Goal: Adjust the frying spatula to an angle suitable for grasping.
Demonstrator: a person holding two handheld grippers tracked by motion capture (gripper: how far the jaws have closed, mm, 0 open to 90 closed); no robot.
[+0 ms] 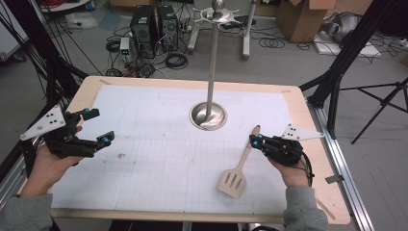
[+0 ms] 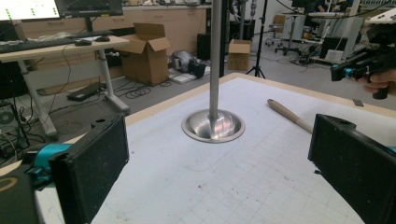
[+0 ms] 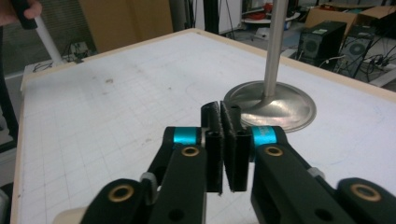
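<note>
High view shows us a wooden spatula [image 1: 239, 169] lying flat on the table [image 1: 163, 159], its slotted blade toward us and its thin handle running up beside our right claw [image 1: 253, 140], which is clenched, though we cannot tell whether it pinches the handle tip. We judge the spatula light, stiff and smooth, best taken mid-handle. Our left claw [image 1: 98, 126] hangs released near the left edge. A metal stand [image 1: 210, 77] rises mid-table, just beyond the handle; open room lies left of it and between the claws.
</note>
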